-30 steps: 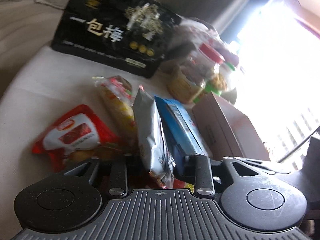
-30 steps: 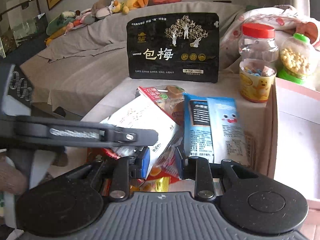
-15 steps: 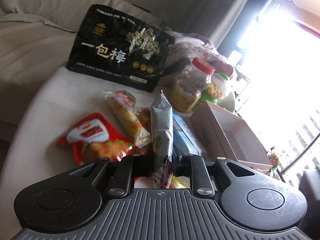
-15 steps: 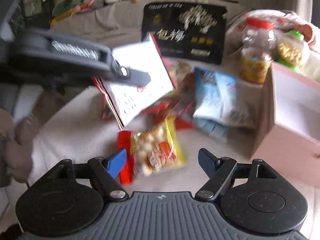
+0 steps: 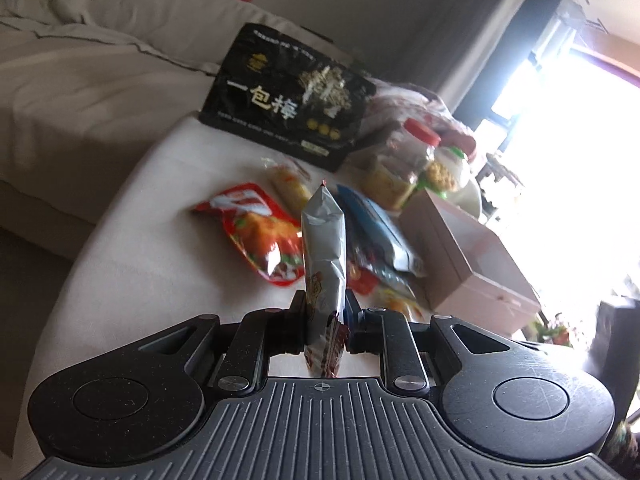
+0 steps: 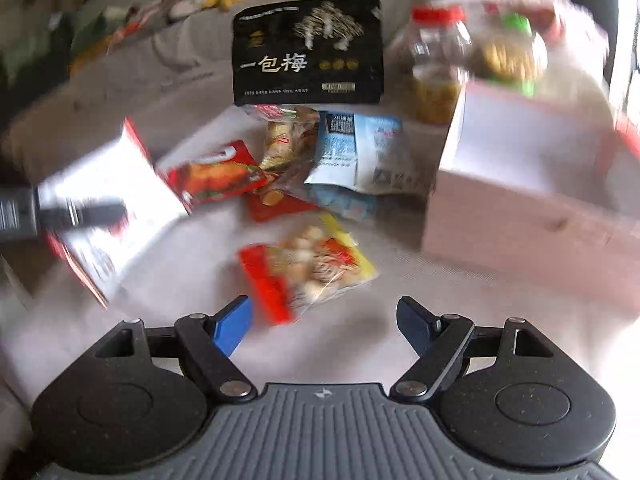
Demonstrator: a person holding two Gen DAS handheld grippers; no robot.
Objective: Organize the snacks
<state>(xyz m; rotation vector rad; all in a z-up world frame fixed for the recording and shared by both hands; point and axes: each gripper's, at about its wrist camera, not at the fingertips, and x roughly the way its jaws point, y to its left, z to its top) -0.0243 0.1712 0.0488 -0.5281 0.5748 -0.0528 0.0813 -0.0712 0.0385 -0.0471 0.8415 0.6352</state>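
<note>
The only writing that reads clearly is the white "一包梅" on the big black pouch, which stands upright at the far edge of the white table against the grey sofa; smaller print below it is too fine to make out. The left gripper is clamped on a silver-backed snack packet, held edge-on and upright above the table; in the right wrist view the same packet shows a white printed back with red trim, its text blurred. The right gripper has its blue-padded fingers spread wide and holds nothing, hovering over a clear packet with red and yellow ends that lies flat just ahead of it. Farther back lie a red pouch, a yellowish clear-wrapped packet, a small red packet, and a blue and white packet whose dark panel of print is unreadable. The pink cardboard box sits open at the right, just beside the blue packet. Behind it stand a red-lidded clear jar and a green-capped round jar of yellow pieces, both smeared by motion.
</note>
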